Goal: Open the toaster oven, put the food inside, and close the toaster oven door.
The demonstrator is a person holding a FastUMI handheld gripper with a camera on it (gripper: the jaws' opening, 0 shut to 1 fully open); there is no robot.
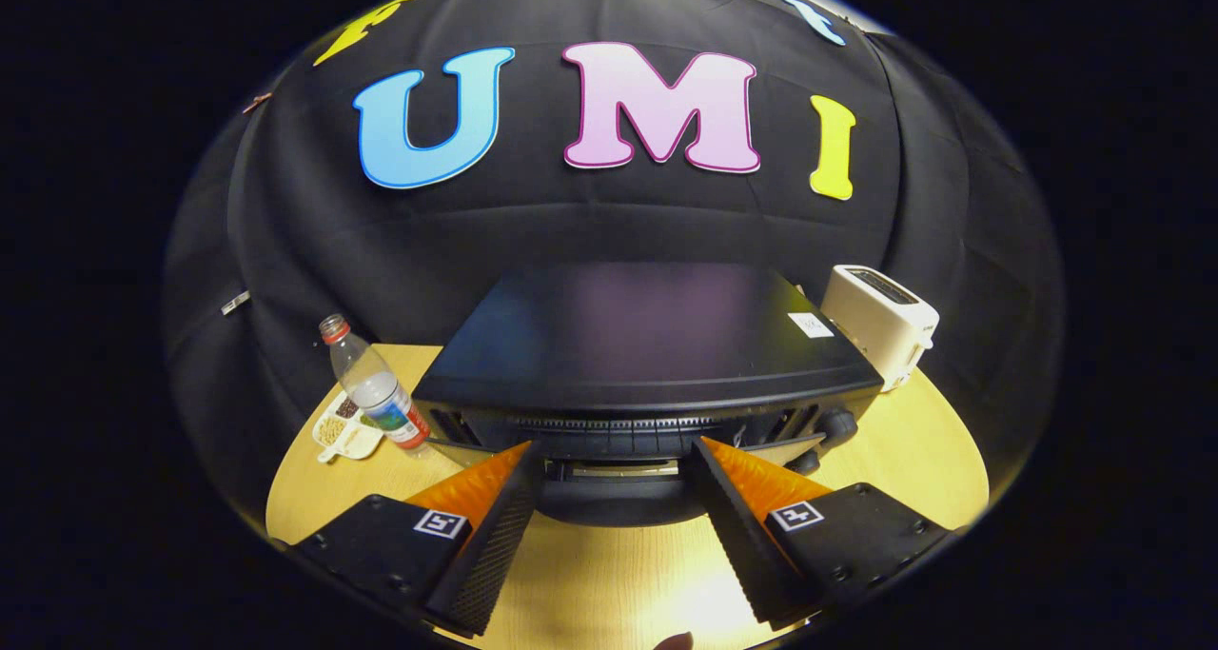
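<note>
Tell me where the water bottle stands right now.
In the gripper view the water bottle stands upright on the wooden table, to the left of the toaster oven and beside a small divided dish, beyond the open gripper.

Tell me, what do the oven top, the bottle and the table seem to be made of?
Oven top: likely dark painted metal, smooth, with a dull sheen. Bottle: clear plastic, see-through, with a red cap. Table: pale wood or laminate, with fine grain lines. The hand-held gripper is open just before the oven's front.

toaster oven [647,336] glossy dark top; table [628,574] pale smooth wood; bottle [376,384] clear plastic.
</note>
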